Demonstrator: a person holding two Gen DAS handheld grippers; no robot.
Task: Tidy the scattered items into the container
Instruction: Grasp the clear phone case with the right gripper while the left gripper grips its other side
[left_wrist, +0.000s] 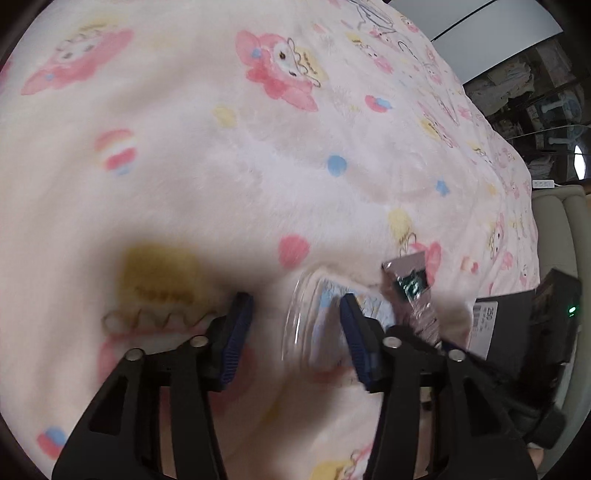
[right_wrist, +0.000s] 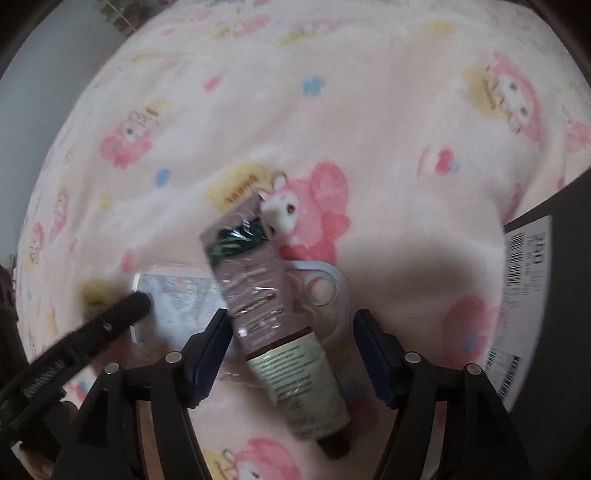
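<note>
A: Why is everything bunched on the pink cartoon-print blanket and not in anything yet?

B: The items look scattered on the bed. A shrink-wrapped tube lies slantwise, its crimped end up by a small plush keychain and its dark cap toward the camera. Partly beneath it sits a roll of clear tape, and to its left a clear plastic card case with a printed picture inside. None of them is in a container.

A: And the container?

B: My guess is the dark box with a white barcode label at the right edge of the right wrist view. Its inside isn't visible, so I can't confirm that.

A: What about the right gripper?

B: Its fingers stand spread wide, one on each side of the tube's lower half. Neither blue pad presses the tube, so it holds nothing. It looks lined up to close on the tube.

A: The left gripper?

B: Partly spread and empty. The card case lies between and just beyond its fingers, with the right pad at the edge of the case; blur hides whether it touches. The tube is just to the right.
</note>
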